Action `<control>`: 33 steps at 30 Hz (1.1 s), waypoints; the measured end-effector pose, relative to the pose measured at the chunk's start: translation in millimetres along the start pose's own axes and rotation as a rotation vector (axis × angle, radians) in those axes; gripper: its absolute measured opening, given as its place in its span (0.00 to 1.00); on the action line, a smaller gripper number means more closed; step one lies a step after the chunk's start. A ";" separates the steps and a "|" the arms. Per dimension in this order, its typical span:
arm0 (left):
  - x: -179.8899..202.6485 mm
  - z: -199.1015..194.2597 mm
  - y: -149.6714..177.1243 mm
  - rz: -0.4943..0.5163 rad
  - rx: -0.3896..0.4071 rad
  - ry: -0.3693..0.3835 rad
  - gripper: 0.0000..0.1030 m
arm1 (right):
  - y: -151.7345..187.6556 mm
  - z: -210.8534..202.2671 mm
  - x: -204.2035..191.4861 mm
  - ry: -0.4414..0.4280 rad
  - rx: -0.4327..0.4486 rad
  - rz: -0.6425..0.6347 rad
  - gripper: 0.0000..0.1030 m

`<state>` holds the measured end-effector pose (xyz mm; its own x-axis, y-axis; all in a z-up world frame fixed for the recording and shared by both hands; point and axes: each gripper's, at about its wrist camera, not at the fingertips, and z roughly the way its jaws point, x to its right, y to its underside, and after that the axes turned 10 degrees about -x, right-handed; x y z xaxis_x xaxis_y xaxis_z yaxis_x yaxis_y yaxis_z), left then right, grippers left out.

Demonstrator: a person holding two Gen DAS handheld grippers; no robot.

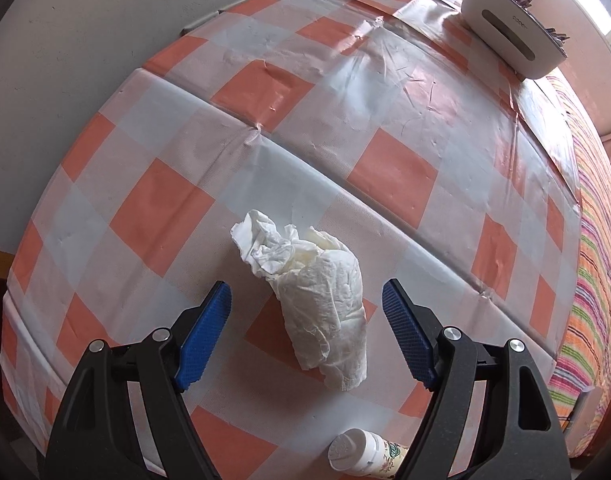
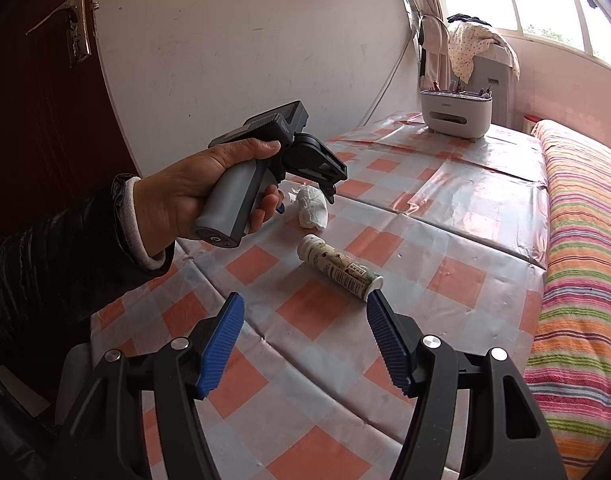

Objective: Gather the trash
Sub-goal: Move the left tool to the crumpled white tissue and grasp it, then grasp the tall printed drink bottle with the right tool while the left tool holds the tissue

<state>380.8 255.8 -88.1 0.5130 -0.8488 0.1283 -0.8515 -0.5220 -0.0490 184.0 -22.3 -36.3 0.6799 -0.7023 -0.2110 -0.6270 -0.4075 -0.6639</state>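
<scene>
— Left wrist view first. Seen there?

— Left gripper (image 1: 306, 312) spread wide, blue pads (image 1: 203, 340) on either side of a crumpled white tissue wad (image 1: 317, 304), not touching it. Wad lying on the checked orange-and-white tablecloth (image 1: 393, 168). Just below, near the frame's bottom edge, a small white-capped bottle (image 1: 365, 456) on its side, partly hidden behind the right finger. Far back, a white holder (image 1: 509, 32) with a slot in its front; dark items poking over its rim, too small to identify.

— And the right wrist view?

— Right gripper (image 2: 303, 330) released as well, nothing between the fingers. Bottle (image 2: 339, 266) lying flat, cap end away, base end just beside the right pad's tip. Contents impossible to tell through the printed label. Beyond it, the tissue wad (image 2: 311, 202) under the left gripper (image 2: 327, 190), held by a left hand (image 2: 193, 196) in a dark sleeve. Holder (image 2: 455, 114) standing upright at the table's far end, thin sticks rising from its top. Striped blanket (image 2: 581, 264) along the right.
</scene>
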 end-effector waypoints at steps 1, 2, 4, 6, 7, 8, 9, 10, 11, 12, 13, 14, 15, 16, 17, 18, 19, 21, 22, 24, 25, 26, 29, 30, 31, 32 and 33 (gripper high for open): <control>0.5 3.2 -1.1 -0.001 -0.016 -0.002 0.69 | -1.3 1.7 0.6 -0.002 -0.002 -0.001 0.60; 2.3 2.4 -1.1 0.006 -0.003 -0.019 0.66 | -2.4 3.3 1.4 -0.003 -0.004 -0.005 0.60; 5.8 3.2 -2.1 0.023 -0.004 -0.046 0.53 | -5.2 7.1 2.1 -0.006 -0.010 -0.015 0.60; 5.3 2.0 -1.9 0.032 -0.010 -0.036 0.38 | -8.7 10.6 2.9 -0.006 -0.016 -0.025 0.60; 5.4 1.3 -1.6 0.042 -0.013 -0.029 0.33 | -10.6 13.3 3.7 -0.011 -0.021 -0.030 0.60; 5.3 0.7 -0.4 0.054 -0.013 -0.026 0.31 | -13.0 16.2 4.9 -0.016 -0.024 -0.036 0.60; 5.1 0.0 1.0 0.067 -0.011 -0.024 0.26 | -16.1 19.9 6.3 -0.020 -0.030 -0.042 0.60; 4.5 -0.6 3.1 0.084 -0.011 -0.015 0.25 | -19.4 23.9 7.9 -0.024 -0.039 -0.048 0.60; 3.2 -1.3 5.4 0.104 -0.011 -0.008 0.25 | -22.6 27.9 8.9 -0.028 -0.050 -0.058 0.60; 1.5 -1.8 8.0 0.121 -0.008 -0.003 0.24 | -26.1 32.3 9.7 -0.026 -0.059 -0.070 0.60; -1.5 -2.7 11.1 0.132 -0.004 0.000 0.23 | -30.0 37.7 11.0 -0.017 -0.067 -0.084 0.60; -5.1 -3.4 14.6 0.144 0.001 0.002 0.23 | -33.3 43.8 12.1 -0.013 -0.080 -0.096 0.60; -8.1 -4.2 18.3 0.161 0.005 0.005 0.23 | -36.6 49.5 13.3 -0.015 -0.096 -0.106 0.60; -11.0 -4.9 22.3 0.178 0.009 0.008 0.23 | -38.8 56.0 13.7 -0.014 -0.108 -0.116 0.60; -14.4 -5.9 26.0 0.189 0.013 0.011 0.23 | -41.5 61.7 14.3 -0.012 -0.121 -0.125 0.60; -18.7 -6.6 30.2 0.197 0.017 0.017 0.23 | -43.9 68.0 15.5 -0.017 -0.139 -0.134 0.60; -22.4 -7.5 34.4 0.208 0.018 0.025 0.23 | -46.4 73.9 16.6 -0.024 -0.156 -0.142 0.60; -30.4 -8.4 42.4 0.229 0.019 0.043 0.23 | -50.5 85.8 16.8 -0.021 -0.191 -0.166 0.60; -35.0 -9.4 46.3 0.235 0.019 0.055 0.23 | -52.4 91.8 16.8 -0.021 -0.214 -0.179 0.60; -44.1 -11.3 56.2 0.249 0.018 0.075 0.23 | -57.6 103.1 18.7 -0.010 -0.249 -0.199 0.60; -46.4 -11.3 58.8 0.256 0.017 0.081 0.23 | -60.1 108.3 20.0 -0.002 -0.262 -0.207 0.60; -50.9 -12.1 63.0 0.257 0.016 0.088 0.23 | -63.0 113.3 21.5 -0.002 -0.277 -0.213 0.60; -62.4 -13.5 73.8 0.279 0.008 0.105 0.23 | -71.3 127.7 23.7 0.012 -0.321 -0.229 0.60; -65.2 -13.8 76.5 0.280 0.007 0.111 0.23 | -73.5 132.5 23.7 0.017 -0.338 -0.236 0.60; -68.6 -14.5 80.1 0.283 0.006 0.115 0.23 | -74.9 137.3 23.9 0.015 -0.357 -0.237 0.60; -72.0 -15.2 84.2 0.285 0.004 0.121 0.23 | -76.3 141.7 24.2 0.024 -0.368 -0.238 0.60; -75.4 -16.0 88.2 0.287 0.003 0.128 0.23 | -76.8 146.0 24.2 0.032 -0.381 -0.239 0.60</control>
<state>265.3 275.2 -86.2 0.2338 -0.9441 0.2323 -0.9592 -0.2631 -0.1039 304.1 77.2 -95.2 0.8141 -0.5778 -0.0574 -0.5534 -0.7421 -0.3782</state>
